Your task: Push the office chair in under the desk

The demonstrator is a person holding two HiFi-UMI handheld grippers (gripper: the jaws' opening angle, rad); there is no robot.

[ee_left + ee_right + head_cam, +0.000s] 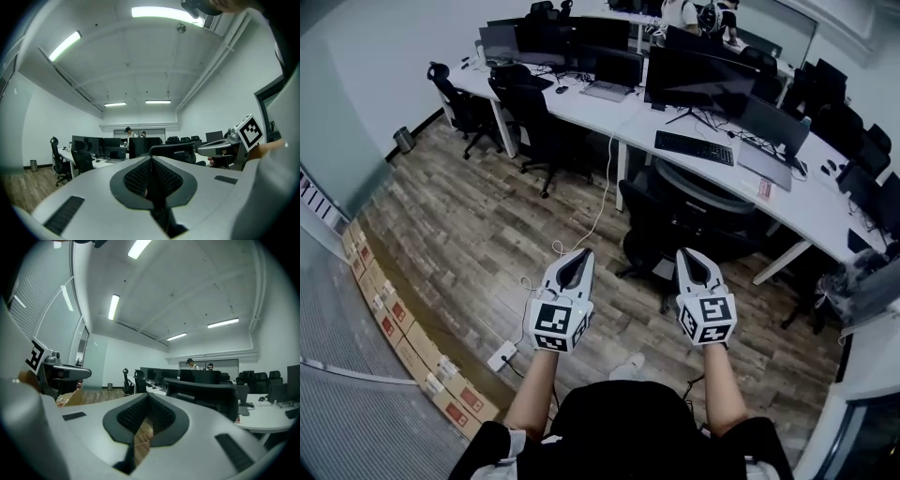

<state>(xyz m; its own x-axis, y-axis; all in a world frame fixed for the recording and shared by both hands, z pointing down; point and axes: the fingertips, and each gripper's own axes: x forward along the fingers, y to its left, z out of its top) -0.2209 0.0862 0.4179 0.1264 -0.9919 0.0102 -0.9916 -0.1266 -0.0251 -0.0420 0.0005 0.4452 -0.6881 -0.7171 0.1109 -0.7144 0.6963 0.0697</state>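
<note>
A black office chair (675,220) stands pulled out from the long white desk (825,211), with its backrest toward me. Both grippers are held level over the wooden floor, short of the chair and not touching it. My left gripper (577,255) is shut and holds nothing; it points a little left of the chair. My right gripper (689,253) is shut and empty too, just short of the backrest. In the left gripper view the closed jaws (151,159) aim at the backrest (173,151). In the right gripper view the closed jaws (149,397) have the backrest (206,397) close ahead on the right.
Monitors (698,80) and a keyboard (694,147) sit on the desk. Two more black chairs (530,117) stand at the desk farther left. A white cable runs down to a power strip (502,356) on the floor. Cardboard boxes (403,337) line the left wall. People (680,11) are at the far end.
</note>
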